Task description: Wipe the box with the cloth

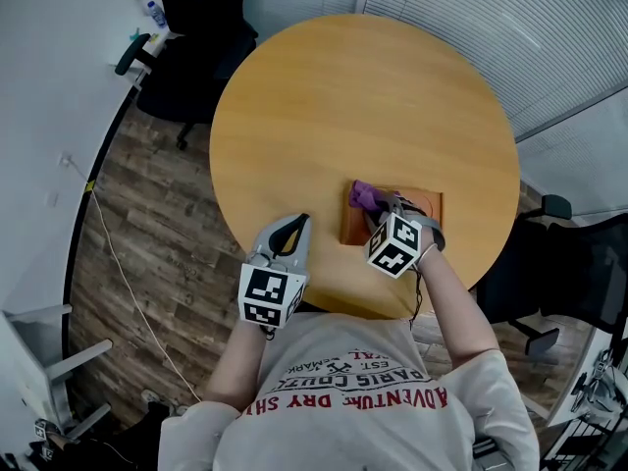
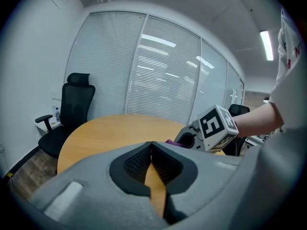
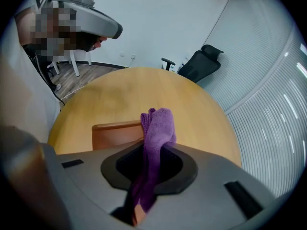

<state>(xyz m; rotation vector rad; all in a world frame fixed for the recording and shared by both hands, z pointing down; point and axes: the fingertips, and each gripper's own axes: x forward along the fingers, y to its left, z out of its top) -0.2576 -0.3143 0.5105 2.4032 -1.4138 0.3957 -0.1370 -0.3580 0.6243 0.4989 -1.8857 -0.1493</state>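
Note:
A flat brown box [image 1: 424, 204] lies on the round wooden table [image 1: 334, 96] near its front edge. My right gripper [image 1: 373, 204] is over the box, shut on a purple cloth [image 1: 365, 196] that sticks out past its tips; in the right gripper view the cloth [image 3: 156, 128] hangs over the box [image 3: 115, 132]. My left gripper [image 1: 296, 222] is at the table's near edge, left of the box, its jaws shut with nothing between them [image 2: 151, 145]. From the left gripper view the right gripper's marker cube [image 2: 217, 126] is visible.
A black office chair [image 1: 191, 57] stands at the table's far left, another [image 1: 559, 263] at the right. White blinds [image 1: 510, 27] run along the far side. A cable [image 1: 118, 263] trails over the wood floor on the left.

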